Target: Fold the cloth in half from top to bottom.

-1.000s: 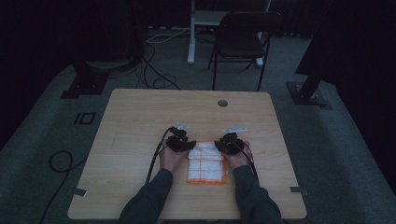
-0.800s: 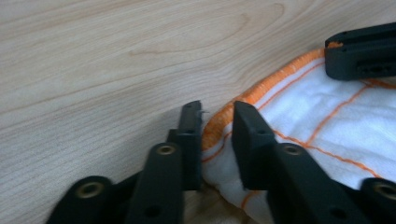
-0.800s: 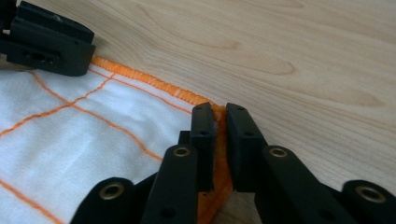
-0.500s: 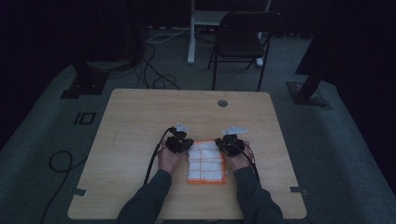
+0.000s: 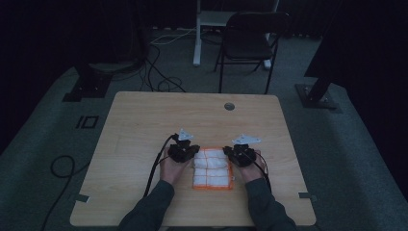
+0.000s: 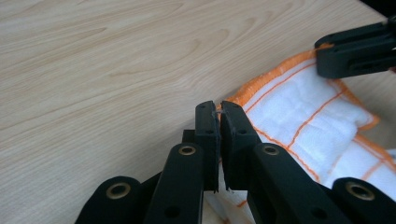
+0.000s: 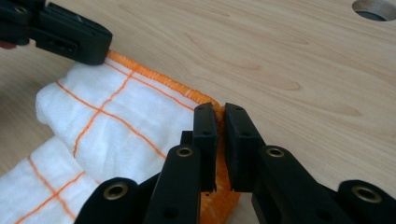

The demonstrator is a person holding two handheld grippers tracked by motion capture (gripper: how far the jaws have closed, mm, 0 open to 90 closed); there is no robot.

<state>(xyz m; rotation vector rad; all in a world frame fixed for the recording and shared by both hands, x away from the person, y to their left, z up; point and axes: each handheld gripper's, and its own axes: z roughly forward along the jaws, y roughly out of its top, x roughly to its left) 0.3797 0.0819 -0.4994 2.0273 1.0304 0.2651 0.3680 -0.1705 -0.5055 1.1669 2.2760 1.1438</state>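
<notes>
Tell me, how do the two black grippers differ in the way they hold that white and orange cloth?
The left gripper pinches the cloth at its far left corner; the right gripper pinches the far right corner. The left one's cable loops off the table's left side; the right one's runs along the sleeve. Both are shut on the orange hem.

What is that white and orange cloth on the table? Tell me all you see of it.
The cloth is a white towel, soft and fluffy-looking, with thin orange grid lines and a stitched orange border. It lies folded and bunched on the near middle of the wooden table. The left tongs and right tongs are each shut on a far corner of it.
</notes>
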